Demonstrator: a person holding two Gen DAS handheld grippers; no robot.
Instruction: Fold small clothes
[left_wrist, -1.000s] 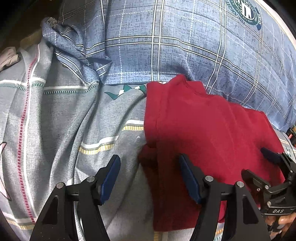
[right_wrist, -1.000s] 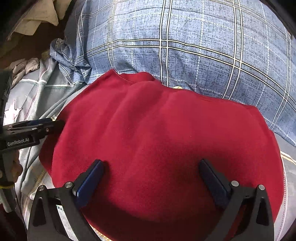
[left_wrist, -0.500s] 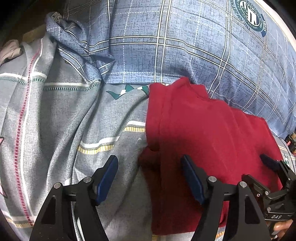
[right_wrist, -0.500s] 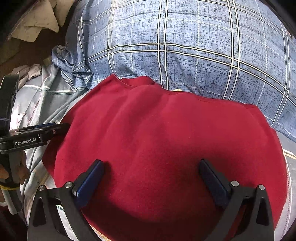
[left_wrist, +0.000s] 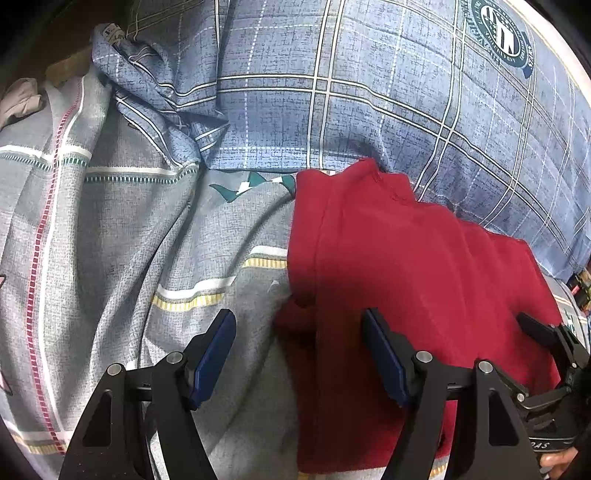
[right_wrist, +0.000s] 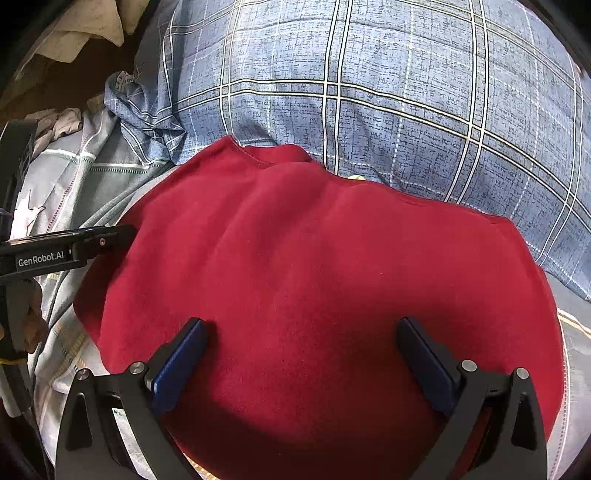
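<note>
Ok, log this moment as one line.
left tongs: open, at left edge of red garment | right tongs: open over it | garment: lying on grey sheet

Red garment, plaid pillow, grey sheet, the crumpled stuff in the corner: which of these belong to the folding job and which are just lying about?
Part of the job:
- red garment, spread flat
- left hand-held gripper, open over its left edge
- right hand-held gripper, open above its middle

Just lying about:
- blue plaid pillow
- grey striped sheet
- crumpled pale cloth in the far corner
</note>
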